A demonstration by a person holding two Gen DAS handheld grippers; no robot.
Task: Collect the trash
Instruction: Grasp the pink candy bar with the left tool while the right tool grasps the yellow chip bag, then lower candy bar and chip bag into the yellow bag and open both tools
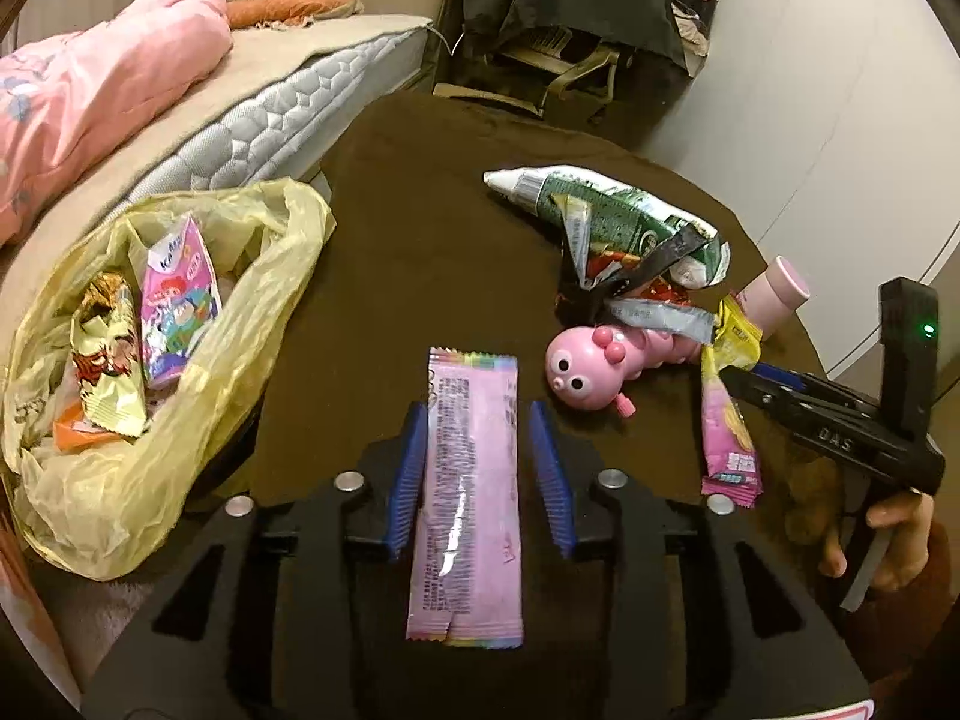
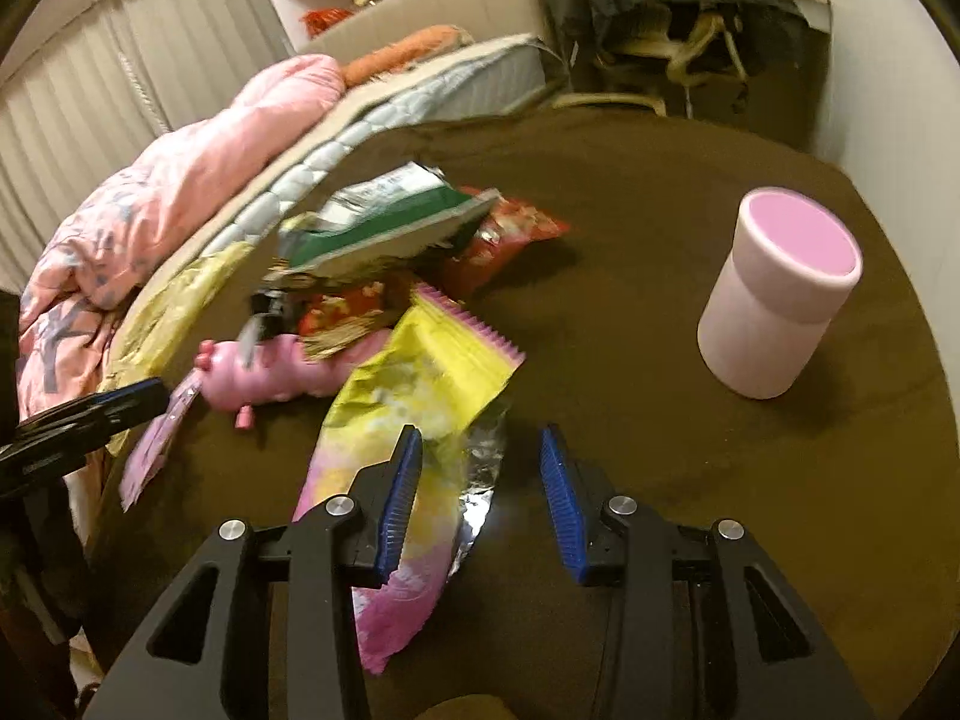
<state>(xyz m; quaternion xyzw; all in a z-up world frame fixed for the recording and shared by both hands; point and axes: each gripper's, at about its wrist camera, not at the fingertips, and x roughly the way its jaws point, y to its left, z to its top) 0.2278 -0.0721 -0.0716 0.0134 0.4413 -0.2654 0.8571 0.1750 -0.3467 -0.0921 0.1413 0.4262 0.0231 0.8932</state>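
Now the brown table fills most of both views, with a bed along its left side and a pink blanket lying on the bed. At the left edge of the table stands an open yellow bag, and inside it are several wrappers, one pink and one yellowish. Far on the table a pile of trash lies: a green tube with a white cap, and under it some red and dark wrappers. Just beside this pile lies a pink toy with big eyes, and a pink cup stands upright, apart from the rest, on the right. The left gripper is released: a long pink wrapper lies between its blue pads, but a small gap shows on each side, so the pads do not press it. The right gripper is also released, its jaws standing apart over the table. A yellow-pink wrapper with silver inside lies under its left pad and reaches into the gap; whether the pad touches it I cannot tell. In the left view a hand holds the right gripper's handle.
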